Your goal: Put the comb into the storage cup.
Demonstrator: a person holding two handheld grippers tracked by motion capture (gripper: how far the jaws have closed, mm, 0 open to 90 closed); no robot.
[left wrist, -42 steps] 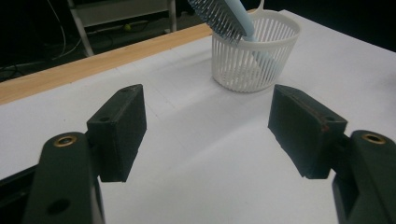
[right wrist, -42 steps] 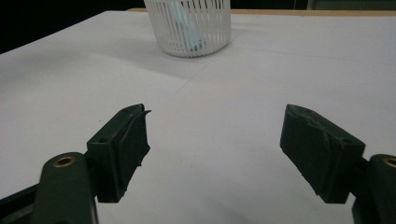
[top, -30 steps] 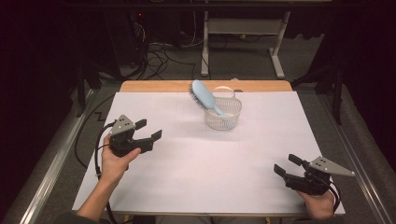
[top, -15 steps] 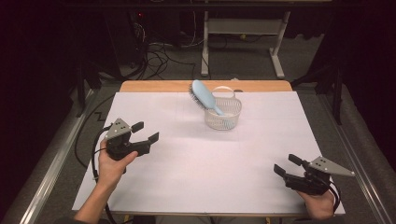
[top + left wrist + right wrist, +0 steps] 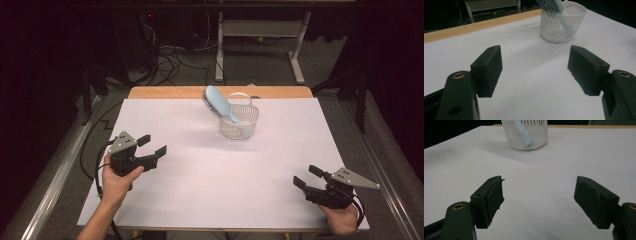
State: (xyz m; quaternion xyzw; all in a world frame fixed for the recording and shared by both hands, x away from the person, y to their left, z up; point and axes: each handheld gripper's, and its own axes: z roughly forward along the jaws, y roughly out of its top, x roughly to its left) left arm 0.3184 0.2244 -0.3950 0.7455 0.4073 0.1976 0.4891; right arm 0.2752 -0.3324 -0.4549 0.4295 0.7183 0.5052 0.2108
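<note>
One hairbrush [image 5: 218, 101], one white basket [image 5: 240, 127], two grippers

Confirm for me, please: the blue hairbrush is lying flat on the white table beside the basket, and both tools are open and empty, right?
Not quite. The blue hairbrush stands tilted inside the white basket, handle down, as the high view shows. Both the left tool and right tool are indeed open and empty.

I see a dark room beyond the white-topped table [image 5: 210, 200]. Grey carpet floor [image 5: 260, 65], tangled black cables [image 5: 170, 60], and a white metal desk frame [image 5: 260, 35] stand behind.
</note>
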